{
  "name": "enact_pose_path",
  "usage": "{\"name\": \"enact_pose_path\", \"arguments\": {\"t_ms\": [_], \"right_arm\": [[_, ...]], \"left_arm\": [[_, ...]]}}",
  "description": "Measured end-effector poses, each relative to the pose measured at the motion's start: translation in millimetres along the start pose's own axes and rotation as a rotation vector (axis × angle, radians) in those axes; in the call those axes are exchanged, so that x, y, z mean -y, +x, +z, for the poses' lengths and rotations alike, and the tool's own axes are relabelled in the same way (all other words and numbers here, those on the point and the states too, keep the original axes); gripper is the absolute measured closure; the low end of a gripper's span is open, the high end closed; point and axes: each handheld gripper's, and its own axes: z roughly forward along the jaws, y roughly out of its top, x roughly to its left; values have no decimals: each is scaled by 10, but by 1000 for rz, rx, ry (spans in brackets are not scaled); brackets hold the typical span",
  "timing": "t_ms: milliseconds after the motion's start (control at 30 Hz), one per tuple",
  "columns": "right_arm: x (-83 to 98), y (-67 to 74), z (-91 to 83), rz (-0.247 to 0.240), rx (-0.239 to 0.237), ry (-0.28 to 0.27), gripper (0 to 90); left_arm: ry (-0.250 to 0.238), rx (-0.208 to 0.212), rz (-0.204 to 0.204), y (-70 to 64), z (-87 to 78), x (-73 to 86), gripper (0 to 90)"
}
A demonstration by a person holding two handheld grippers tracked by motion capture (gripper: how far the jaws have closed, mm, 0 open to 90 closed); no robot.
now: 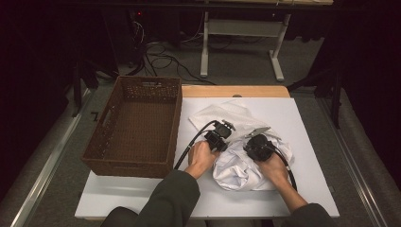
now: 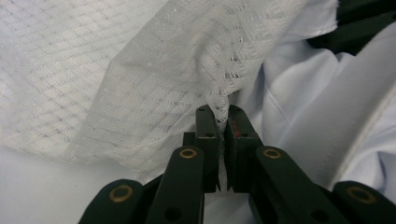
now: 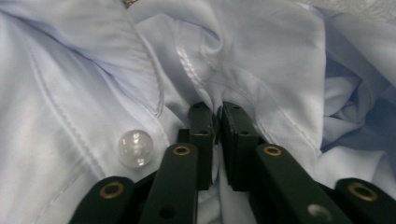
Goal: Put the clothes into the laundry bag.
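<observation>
High view, crumpled pale shirt [image 1: 239, 170] beside a white mesh cloth [image 1: 227, 114] on the white worktop [image 1: 302, 123], wicker basket [image 1: 137, 125] at left, left gripper [image 2: 219, 122] jaws clenched on the mesh cloth, right gripper [image 3: 215, 114] jaws grasping a shirt fold, clear button [image 3: 135, 148] seen close by.

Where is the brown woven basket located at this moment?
In the high view, the brown woven basket stands on the left side of the table, beside the white cloth pile and left of the left claw.
</observation>
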Motion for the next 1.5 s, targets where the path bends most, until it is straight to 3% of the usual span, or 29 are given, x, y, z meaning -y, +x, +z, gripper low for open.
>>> {"name": "enact_pose_path", "arguments": {"t_ms": [100,233,333,400,467,500,533,600,667,800,933,1033,1167,1267,1367,1500], "right_arm": [[-25,-4,-6,25,-7,-1,757],[-75,36,-43,34,4,4,645],[-100,31,-49,53,-16,10,616],[-106,33,-31,52,-20,18,655],[-114,36,-3,33,-19,45,755],[-118,43,6,6,8,48,840],[-119,51,-1,-4,32,45,864],[-129,51,-12,-20,74,27,879],[-149,14,-5,-4,97,19,881],[-211,-73,47,22,113,30,880],[-245,-46,80,19,124,36,833],[-222,-10,-23,36,87,12,716],[-193,61,-308,16,81,-51,646],[-179,94,-490,27,36,-104,604],[-175,146,-545,23,-9,-131,546],[-204,259,-498,-17,-77,-146,484]], "left_arm": [[-6,10,4,5,-47,23,853],[-29,34,-22,12,-117,57,853],[-49,38,-26,-5,-163,80,854],[-54,41,-25,-15,-182,95,855],[-74,47,-35,-30,-216,124,855],[-79,51,-38,-33,-229,132,856],[-85,50,-39,-38,-245,140,856],[-103,47,-38,-42,-299,163,857],[-110,42,-36,-41,-345,182,858],[-121,41,-32,-55,-380,243,858],[-108,38,-49,-13,-350,283,856],[-104,37,-70,17,-325,277,855],[-91,20,-85,52,-314,260,855],[-84,2,-74,45,-309,263,855],[-91,-3,-75,41,-297,260,854],[-94,5,-75,66,-299,261,854]]}}
